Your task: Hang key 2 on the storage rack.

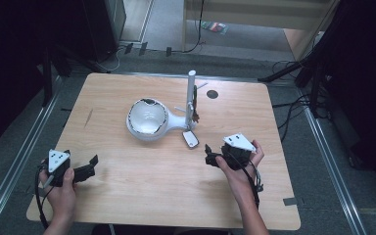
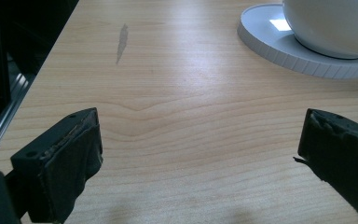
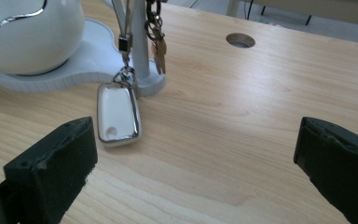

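Observation:
A white bowl (image 1: 147,118) sits on a white stand whose thin post (image 1: 191,95) rises at mid-table. Brass keys (image 3: 158,46) hang from the post. A white key fob (image 3: 118,114) lies flat on the wood by the post's foot, clipped to a strap that runs upward; in the high view the fob (image 1: 191,139) is just in front of the stand. My right gripper (image 1: 207,154) stands open a little right of the fob, and in its own view the right gripper (image 3: 196,158) has bare wood between its jaws. My left gripper (image 1: 94,166) rests open near the front left corner.
The stand's flat base (image 2: 279,46) lies ahead and right of my left gripper (image 2: 200,154). A round cable hole (image 3: 240,40) is in the tabletop behind the post. A dark scuff (image 2: 121,42) marks the wood at the left. Cables and metal rails surround the table (image 1: 142,196).

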`<state>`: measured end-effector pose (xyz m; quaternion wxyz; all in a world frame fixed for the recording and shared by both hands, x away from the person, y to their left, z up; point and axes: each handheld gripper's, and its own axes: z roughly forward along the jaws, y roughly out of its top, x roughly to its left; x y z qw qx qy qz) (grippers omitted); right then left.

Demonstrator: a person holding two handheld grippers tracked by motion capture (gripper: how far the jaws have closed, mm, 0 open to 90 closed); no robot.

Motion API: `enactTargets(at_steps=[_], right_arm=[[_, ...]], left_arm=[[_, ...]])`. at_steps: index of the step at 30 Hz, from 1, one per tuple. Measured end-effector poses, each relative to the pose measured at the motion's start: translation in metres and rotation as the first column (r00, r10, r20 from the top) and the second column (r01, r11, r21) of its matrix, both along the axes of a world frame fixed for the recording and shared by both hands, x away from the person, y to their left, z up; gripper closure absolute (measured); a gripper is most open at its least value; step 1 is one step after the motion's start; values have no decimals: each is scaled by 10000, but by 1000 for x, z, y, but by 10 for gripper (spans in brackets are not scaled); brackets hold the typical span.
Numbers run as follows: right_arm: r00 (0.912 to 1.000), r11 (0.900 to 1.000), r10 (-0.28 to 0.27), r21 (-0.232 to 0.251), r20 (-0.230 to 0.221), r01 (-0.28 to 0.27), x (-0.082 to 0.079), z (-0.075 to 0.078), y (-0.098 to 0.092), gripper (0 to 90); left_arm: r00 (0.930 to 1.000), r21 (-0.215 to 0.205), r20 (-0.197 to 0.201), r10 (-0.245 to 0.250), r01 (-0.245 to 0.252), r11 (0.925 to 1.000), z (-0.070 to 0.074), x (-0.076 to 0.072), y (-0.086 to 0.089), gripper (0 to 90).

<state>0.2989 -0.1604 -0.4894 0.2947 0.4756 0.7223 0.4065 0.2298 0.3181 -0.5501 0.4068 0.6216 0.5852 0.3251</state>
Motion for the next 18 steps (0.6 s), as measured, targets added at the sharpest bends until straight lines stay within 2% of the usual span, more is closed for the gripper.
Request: enactTargets(at_steps=[18], right_arm=[[9986, 9985, -509, -230, -144, 506, -21, -10, -41, 0]], left_arm=[[10000, 41, 4, 25, -25, 10000, 0, 0, -1, 0]])
